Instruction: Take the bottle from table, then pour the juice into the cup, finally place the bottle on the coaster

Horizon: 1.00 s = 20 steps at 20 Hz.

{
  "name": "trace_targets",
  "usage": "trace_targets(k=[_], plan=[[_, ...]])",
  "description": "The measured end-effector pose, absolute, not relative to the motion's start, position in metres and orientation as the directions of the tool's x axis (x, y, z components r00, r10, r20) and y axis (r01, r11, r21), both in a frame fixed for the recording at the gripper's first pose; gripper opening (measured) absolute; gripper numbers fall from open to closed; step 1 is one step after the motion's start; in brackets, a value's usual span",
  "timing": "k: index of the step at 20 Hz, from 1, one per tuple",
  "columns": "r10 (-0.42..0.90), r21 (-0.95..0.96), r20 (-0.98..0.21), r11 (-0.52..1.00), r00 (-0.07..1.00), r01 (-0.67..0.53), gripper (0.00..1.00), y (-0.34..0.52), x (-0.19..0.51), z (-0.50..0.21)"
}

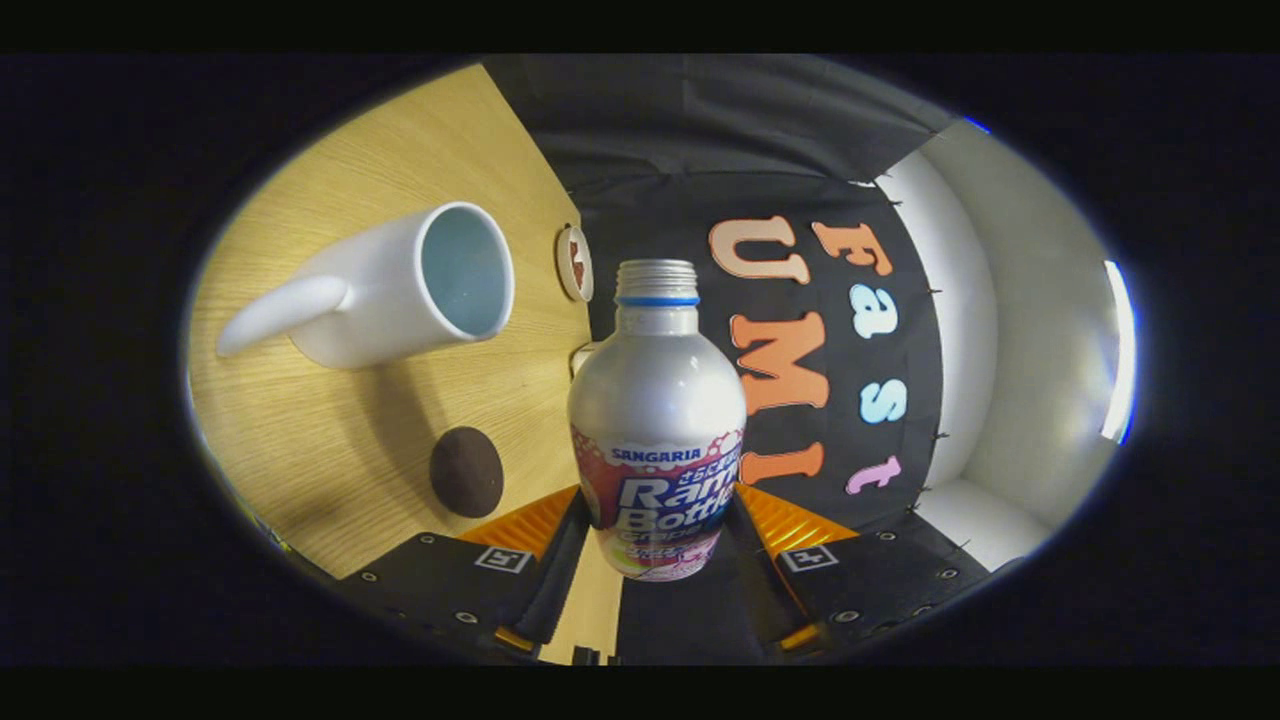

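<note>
Bottle [657, 420] sits between my fingers, which are clamped on its lower labelled body, one pad on each side; gripper [657, 545] is rolled hard over, so the table [300, 440] stands tilted beside the bottle. Bottle is silver, metal by the look, cap off, threaded neck open with a blue ring under it. I judge it stiff and smooth, so slippery under the pads; the wide label band is the right place to hold, not the tapering shoulder. Weight unknown: I cannot see the fill. Cup [400, 290] is a white mug on the table, well apart from the bottle, mouth facing me, handle toward me; inside looks empty, no juice visible. Pouring seems not yet done. Dark round coaster [466, 470] lies near the cup, bare.
</note>
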<state>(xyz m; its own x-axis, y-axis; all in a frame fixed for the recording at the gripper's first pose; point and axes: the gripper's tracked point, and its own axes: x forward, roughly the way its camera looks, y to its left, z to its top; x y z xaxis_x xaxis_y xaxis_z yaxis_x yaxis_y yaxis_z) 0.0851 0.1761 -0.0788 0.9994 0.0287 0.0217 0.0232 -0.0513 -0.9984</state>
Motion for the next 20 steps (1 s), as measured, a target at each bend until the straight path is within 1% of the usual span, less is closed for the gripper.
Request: trace_targets(k=[4, 13, 16, 20], plan=[[0.030, -0.990, 0.047, -0.132, 0.998, 0.051, 0.75, 0.174, 0.085, -0.072], [0.052, -0.970, 0.050, -0.234, 0.997, 0.060, 0.75, 0.179, 0.083, -0.069], [0.068, -0.948, 0.080, -0.302, 0.994, 0.097, 0.75, 0.184, 0.081, -0.066], [0.081, -0.940, 0.055, -0.332, 0.995, 0.079, 0.75, 0.186, 0.081, -0.065]])
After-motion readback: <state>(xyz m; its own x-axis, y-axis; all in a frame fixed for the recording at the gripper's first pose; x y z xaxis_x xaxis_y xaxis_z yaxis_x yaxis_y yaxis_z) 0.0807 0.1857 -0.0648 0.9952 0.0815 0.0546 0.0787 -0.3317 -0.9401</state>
